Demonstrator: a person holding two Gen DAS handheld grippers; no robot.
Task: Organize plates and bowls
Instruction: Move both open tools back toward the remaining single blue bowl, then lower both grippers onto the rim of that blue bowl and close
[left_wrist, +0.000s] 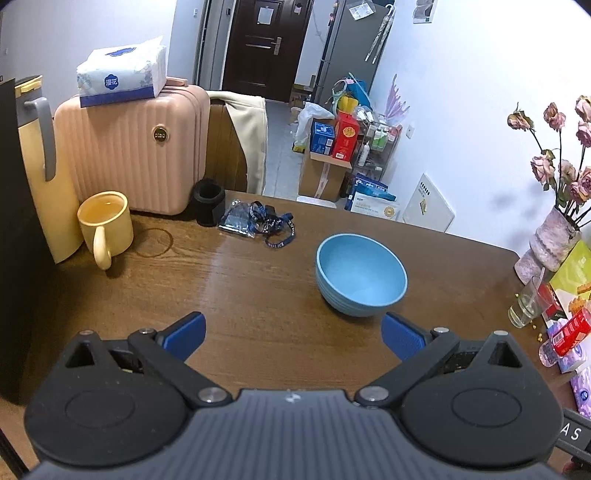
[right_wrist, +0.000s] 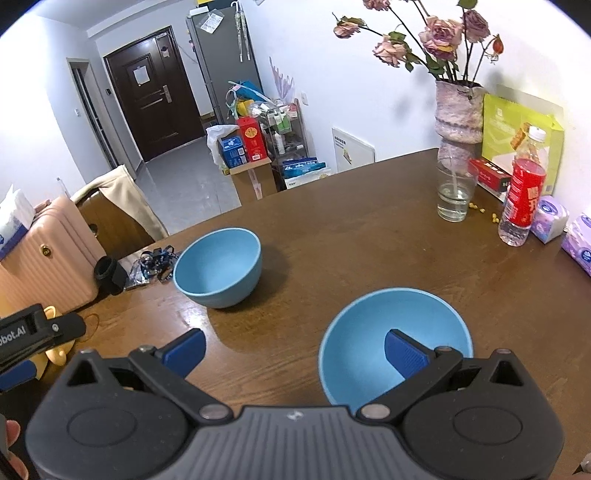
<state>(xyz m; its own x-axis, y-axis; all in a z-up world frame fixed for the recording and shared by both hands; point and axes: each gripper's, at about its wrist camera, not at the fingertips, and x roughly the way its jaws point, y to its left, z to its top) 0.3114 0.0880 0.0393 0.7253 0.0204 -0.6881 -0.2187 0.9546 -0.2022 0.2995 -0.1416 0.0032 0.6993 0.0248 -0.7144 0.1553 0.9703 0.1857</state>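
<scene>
Two light blue bowls stand on the brown wooden table (right_wrist: 369, 236). The far bowl (right_wrist: 218, 266) sits mid-table and is the only bowl in the left wrist view (left_wrist: 361, 274). My left gripper (left_wrist: 293, 334) is open, low over the table, with that bowl just ahead of its right finger. The near bowl (right_wrist: 369, 343) sits right under my right gripper (right_wrist: 295, 350), which is open; its right finger hangs over the bowl's hollow, its left finger is over bare wood. Part of the left gripper (right_wrist: 33, 332) shows at the left edge of the right wrist view.
At the left stand a yellow mug (left_wrist: 105, 225), a tall yellow flask (left_wrist: 44, 173), a pink suitcase (left_wrist: 136, 147) with a tissue pack, a black cup (left_wrist: 208, 202) and a lanyard (left_wrist: 271, 223). At the right are a flower vase (right_wrist: 459, 110), a glass (right_wrist: 455, 192), a red-labelled bottle (right_wrist: 522, 188) and boxes.
</scene>
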